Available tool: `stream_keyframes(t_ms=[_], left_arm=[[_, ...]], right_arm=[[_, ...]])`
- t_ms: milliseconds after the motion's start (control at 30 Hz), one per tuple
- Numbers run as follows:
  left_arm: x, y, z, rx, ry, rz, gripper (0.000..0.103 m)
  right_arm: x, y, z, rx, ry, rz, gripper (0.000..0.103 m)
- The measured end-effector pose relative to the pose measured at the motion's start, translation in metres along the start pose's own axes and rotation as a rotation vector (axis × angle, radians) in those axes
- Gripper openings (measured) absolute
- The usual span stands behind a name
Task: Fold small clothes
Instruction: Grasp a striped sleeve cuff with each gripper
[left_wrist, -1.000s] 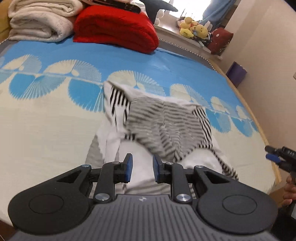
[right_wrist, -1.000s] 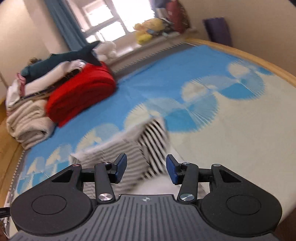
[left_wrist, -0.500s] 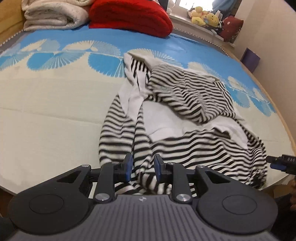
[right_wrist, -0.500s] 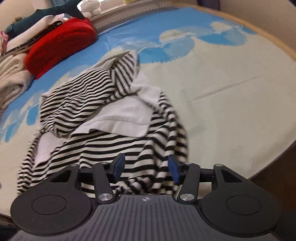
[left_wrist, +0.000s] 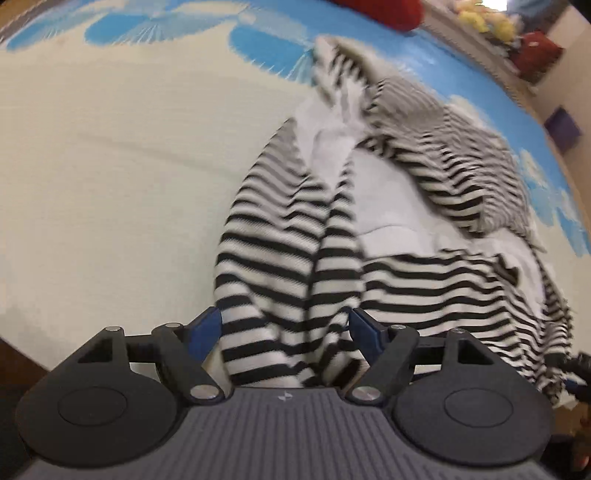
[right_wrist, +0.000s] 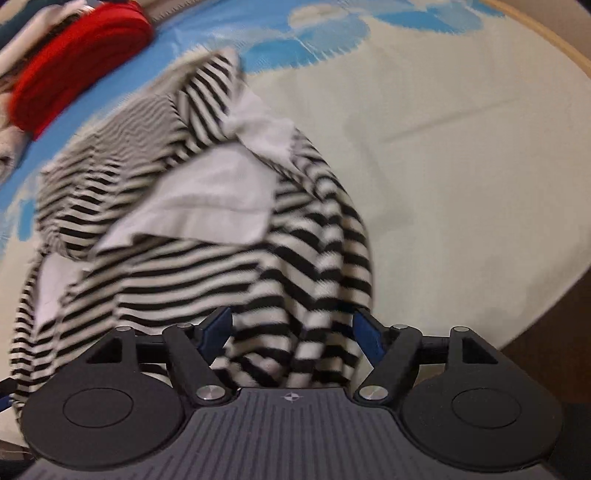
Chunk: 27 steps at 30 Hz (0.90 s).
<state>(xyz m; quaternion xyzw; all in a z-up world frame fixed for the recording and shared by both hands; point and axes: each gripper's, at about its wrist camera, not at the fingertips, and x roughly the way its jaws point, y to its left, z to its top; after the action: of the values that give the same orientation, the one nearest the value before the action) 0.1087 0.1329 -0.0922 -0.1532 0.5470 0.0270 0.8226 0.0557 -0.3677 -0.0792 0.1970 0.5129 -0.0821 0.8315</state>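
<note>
Home bedroom: patterned bedsheet (left_wrist: 110, 166), folded red blanket (right_wrist: 74, 70) at ten o'clock, plush toys (left_wrist: 484, 22) at one o'clock.

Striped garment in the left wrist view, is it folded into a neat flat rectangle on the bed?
No, the striped garment lies crumpled in loose bunches, its near end between the open left gripper.

The striped garment (left_wrist: 388, 266) is a soft knit cloth, slightly fuzzy and matt, with plain white panels of smoother fabric (blur hides the fine weave). The bed sheet (left_wrist: 110, 166) is a flat, matt woven cloth with a printed pattern. The left hand-held gripper (left_wrist: 285, 326) and right hand-held gripper (right_wrist: 291, 328) are matt black plastic with ribbed bodies, shiny metal pivot screws and smooth blue finger pads. The red blanket (right_wrist: 74, 62) looks thick and plush.
</note>
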Motion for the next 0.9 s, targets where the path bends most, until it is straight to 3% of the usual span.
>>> stream_keyframes(t_ms=[100, 200, 267, 300, 333, 367, 400, 433, 567, 700, 800, 867, 900], left_arm=[[0.012, 0.004, -0.005, -0.039, 0.057, 0.004, 0.080], [0.011, -0.002, -0.008, 0.014, 0.040, 0.023, 0.074], [0.010, -0.004, -0.011, 0.041, 0.029, 0.016, 0.036], [0.008, -0.005, -0.012, 0.046, 0.026, -0.002, 0.024], [0.006, -0.004, -0.013, 0.044, 0.024, -0.035, 0.009], [0.001, -0.005, -0.014, 0.046, 0.010, -0.042, 0.008], [-0.005, -0.006, -0.015, 0.055, -0.013, -0.036, 0.008], [-0.014, -0.006, -0.015, 0.054, -0.039, -0.042, 0.008], [-0.041, 0.005, -0.013, 0.001, -0.065, -0.090, 0.008], [-0.017, 0.007, -0.019, 0.006, 0.061, -0.027, 0.009], [-0.003, 0.007, -0.014, -0.039, 0.101, -0.046, 0.016], [-0.002, 0.008, -0.012, -0.064, 0.104, -0.050, 0.032], [-0.002, 0.008, -0.012, -0.071, 0.104, -0.048, 0.034]], right_arm=[[0.008, -0.006, -0.003, 0.030, 0.032, -0.046, 0.073], [0.010, -0.011, -0.007, 0.045, 0.046, -0.054, 0.073], [0.009, -0.011, -0.010, 0.029, 0.043, -0.055, 0.072], [0.009, -0.011, -0.011, 0.022, 0.041, -0.054, 0.063], [0.008, -0.011, -0.012, 0.021, 0.038, -0.047, 0.045], [0.006, -0.012, -0.012, 0.024, 0.035, -0.033, 0.033], [0.003, -0.013, -0.013, 0.036, 0.030, -0.007, 0.014], [-0.001, -0.015, -0.013, 0.059, 0.018, 0.022, 0.011], [-0.029, -0.025, -0.011, 0.128, -0.061, 0.054, 0.009], [-0.026, -0.026, -0.018, 0.110, -0.010, 0.037, 0.009], [-0.002, -0.023, -0.019, 0.062, 0.098, -0.003, 0.017], [0.001, -0.024, -0.016, 0.068, 0.097, -0.025, 0.025], [0.001, -0.025, -0.014, 0.077, 0.094, -0.027, 0.026]])
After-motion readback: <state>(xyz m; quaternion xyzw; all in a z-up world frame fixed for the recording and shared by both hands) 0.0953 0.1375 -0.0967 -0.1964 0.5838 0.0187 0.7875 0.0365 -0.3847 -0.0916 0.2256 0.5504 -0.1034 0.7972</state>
